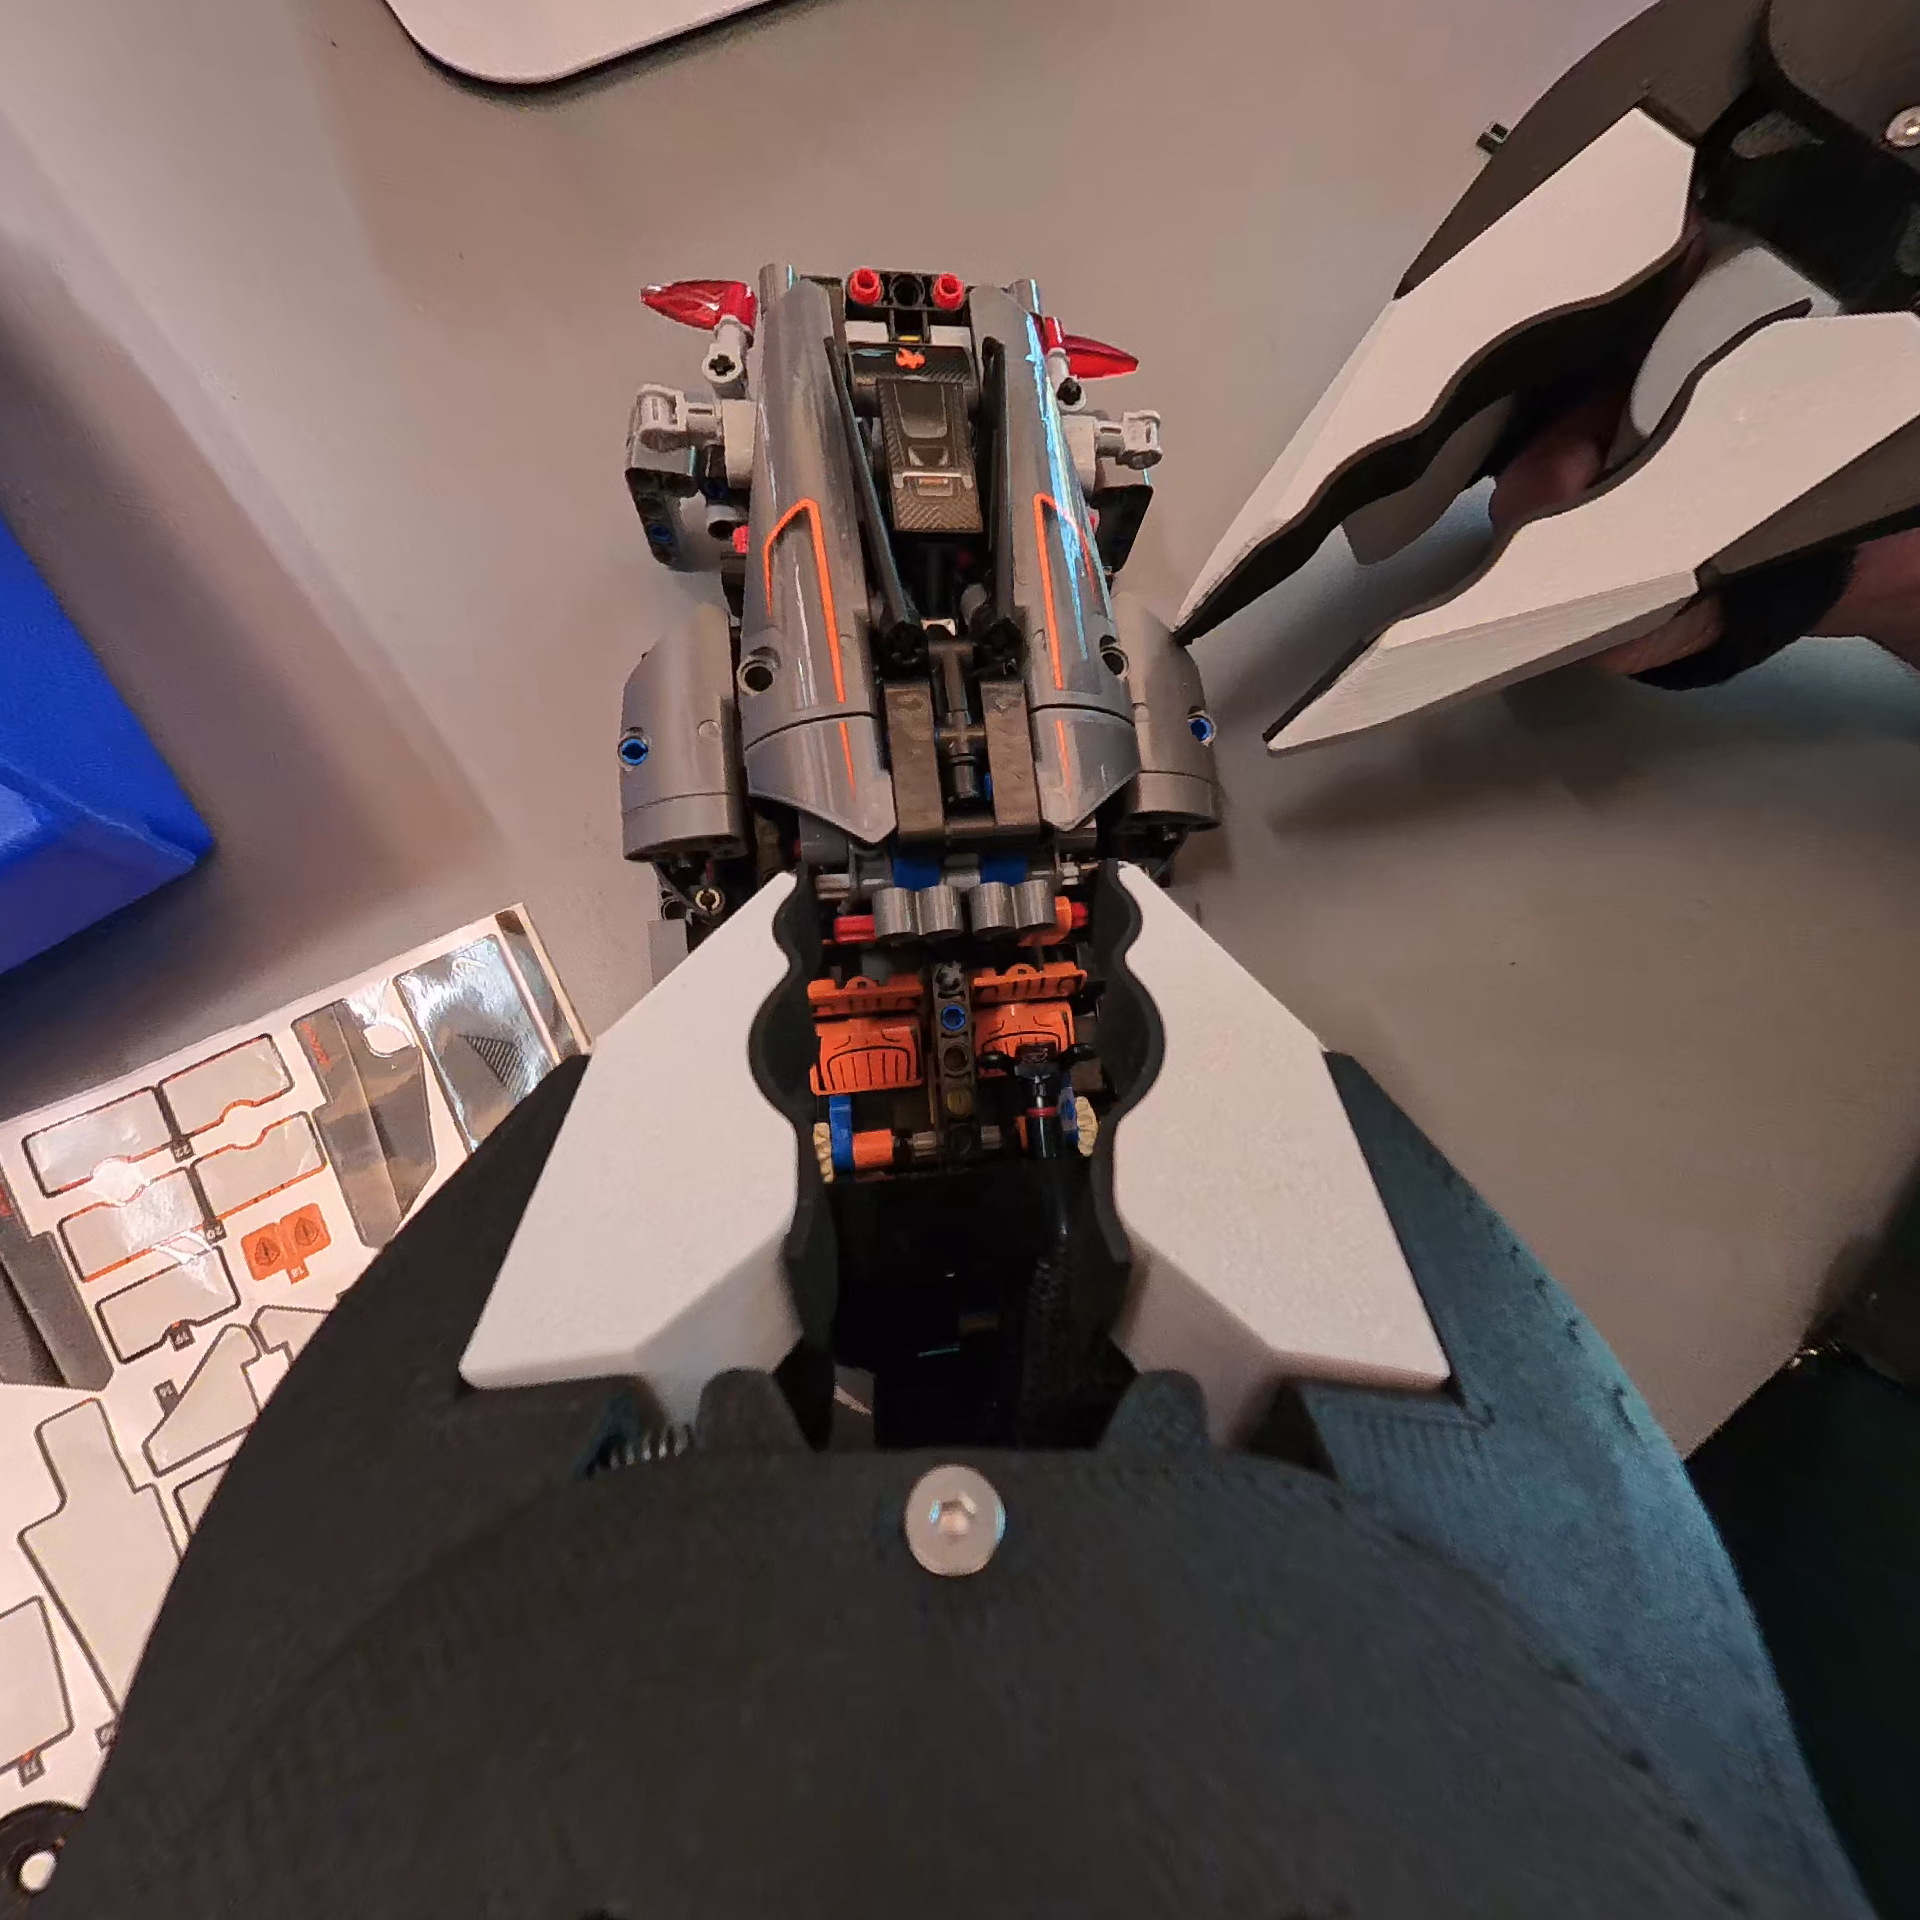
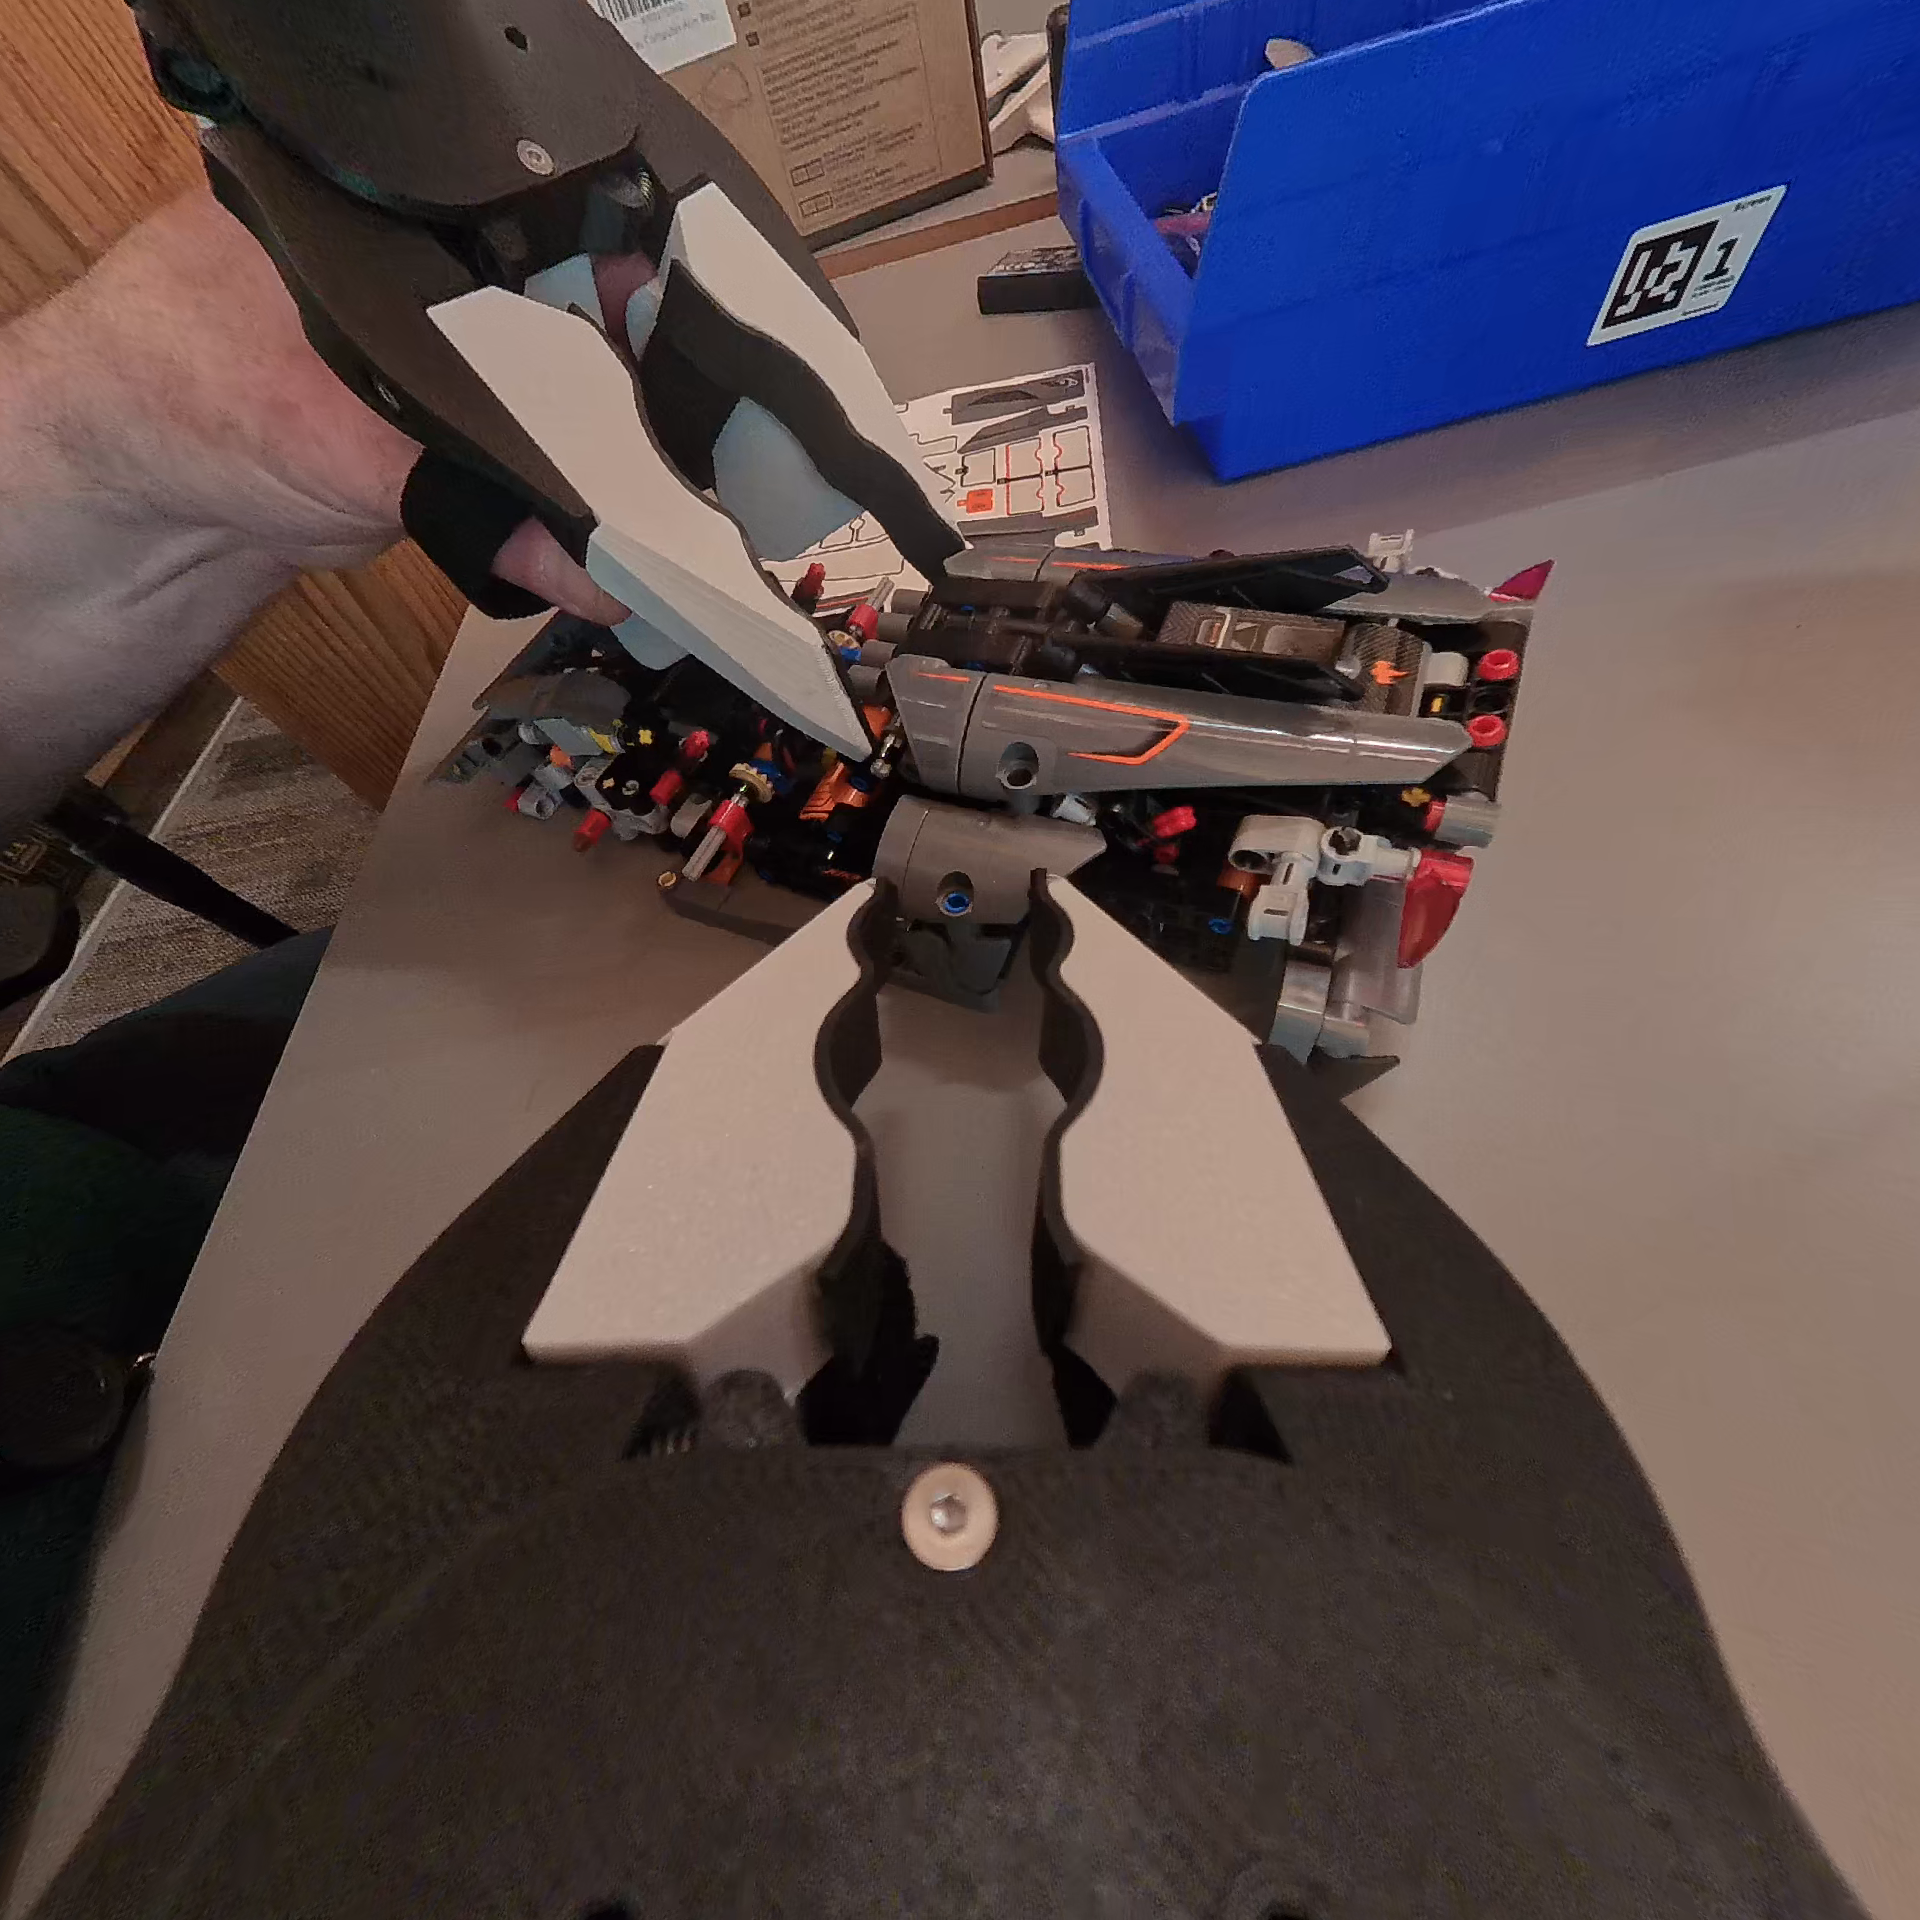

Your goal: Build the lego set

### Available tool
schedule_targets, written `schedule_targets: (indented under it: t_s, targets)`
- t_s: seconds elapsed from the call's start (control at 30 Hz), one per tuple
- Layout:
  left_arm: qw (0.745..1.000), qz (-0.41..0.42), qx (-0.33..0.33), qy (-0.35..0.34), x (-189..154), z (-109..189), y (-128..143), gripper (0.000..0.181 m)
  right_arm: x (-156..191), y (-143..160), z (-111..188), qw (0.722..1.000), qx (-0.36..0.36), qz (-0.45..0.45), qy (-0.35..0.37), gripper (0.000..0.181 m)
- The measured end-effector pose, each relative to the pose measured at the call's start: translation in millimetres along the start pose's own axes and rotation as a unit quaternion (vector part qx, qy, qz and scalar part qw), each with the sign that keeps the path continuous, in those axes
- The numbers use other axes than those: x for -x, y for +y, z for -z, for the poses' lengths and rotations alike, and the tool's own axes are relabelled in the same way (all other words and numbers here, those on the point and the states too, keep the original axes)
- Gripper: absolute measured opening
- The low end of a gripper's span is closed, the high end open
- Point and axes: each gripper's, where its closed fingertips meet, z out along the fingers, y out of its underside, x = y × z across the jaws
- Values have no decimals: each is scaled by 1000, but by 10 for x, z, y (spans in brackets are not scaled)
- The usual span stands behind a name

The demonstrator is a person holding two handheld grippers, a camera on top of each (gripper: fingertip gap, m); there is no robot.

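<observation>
1. The grey, black and orange brick-built lego car (image 1: 925,623) lies on the pale grey desk (image 1: 1455,1039), directly ahead of the left hand-held gripper (image 1: 951,904). It has long sloped grey panels with thin orange lines, translucent red pointed pieces at its far end, and orange seats and grey cylinders in its open middle.
2. The left hand-held gripper has its white fingers (image 1: 675,1091) spread either side of the car's open middle section; whether they press on it cannot be told.
3. The right hand-held gripper (image 2: 951,899) reaches the car (image 2: 1143,717) from the side, its fingers (image 2: 1174,1101) set close on either side of a rounded grey wheel-arch piece (image 2: 966,857) with a blue pin; a firm pinch cannot be confirmed.
4. Only the right wrist view shows the car's side, crowded with red, black and light grey connectors, the gloved hand (image 2: 499,551) holding the left hand-held gripper (image 2: 894,665), a brown cardboard box (image 2: 862,104) and a blue plastic bin (image 2: 1455,260) beyond it.
5. Both views show a sticker sheet (image 1: 208,1195); in the left wrist view it sits left of the gripper.
</observation>
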Motion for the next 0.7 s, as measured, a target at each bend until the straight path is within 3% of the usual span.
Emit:
schedule_targets:
  t_s: [0.17, 0.23, 0.43, 0.7]
  targets:
    - [1000, 1, -3, 1, 11, 3, -10, 49, -1, 1, -1, 1000, 1, 1, 2, 23]
    - [1000, 1, -13, -9, 53, 35, -40, 37, 2, -2, 2, 1000, 0, 0, 0, 20]
    - [1000, -4, -9, -4, 33, 19, -45, 38, 49, -16, -17, 1000, -3, -4, -11, 20]
    - [999, 12, -16, 30, -78, 54, -6, 58, 50, -13, -4, 1000, -3, 4, -8, 22]
